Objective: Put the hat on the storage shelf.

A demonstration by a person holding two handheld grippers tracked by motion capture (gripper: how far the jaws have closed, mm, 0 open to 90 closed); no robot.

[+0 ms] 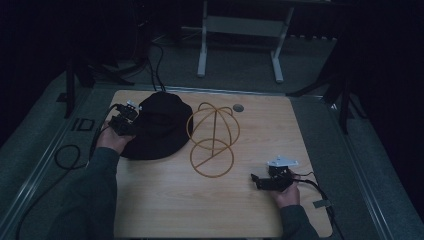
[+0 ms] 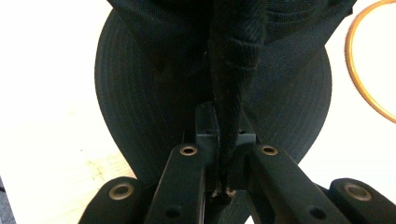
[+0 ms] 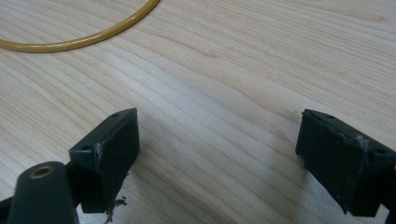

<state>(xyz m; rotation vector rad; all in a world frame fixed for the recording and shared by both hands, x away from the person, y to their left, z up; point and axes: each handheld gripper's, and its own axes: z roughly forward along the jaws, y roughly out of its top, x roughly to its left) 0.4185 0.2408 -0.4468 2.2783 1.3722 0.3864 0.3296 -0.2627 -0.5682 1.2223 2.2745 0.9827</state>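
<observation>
Two hand-held tools work over a pale wooden tabletop (image 1: pixel 165 200). Nearest the person, at about 4 o'clock on the tabletop, the right tool (image 1: pixel 256 181) lies low over bare wood with its jaws released and wide apart; in the right gripper view both black pads (image 3: pixel 112 147) stand clear of everything, with wood grain between them. A grey three-cornered plate sits on top of this tool, and a cable trails from it toward the tabletop's near right edge.

Farther in, at about 10 o'clock, the left tool (image 1: pixel 131 116) is clenched on a black hat (image 1: pixel 162 125). In the left gripper view a thick folded strip of the hat's fabric runs down between the closed jaws, and the round, stitched brim (image 2: pixel 289 107) spreads out on the wood beyond them. The hat rests on the tabletop's far left part, with the left hand (image 1: pixel 111 139) at its 9 o'clock side.

Just beside the hat, at its 3 o'clock, stands a yellow wire hat stand (image 1: pixel 212 140), a flat ring below and a domed ring frame above. A small round grommet (image 1: pixel 238 107) sits in the tabletop behind it.
</observation>
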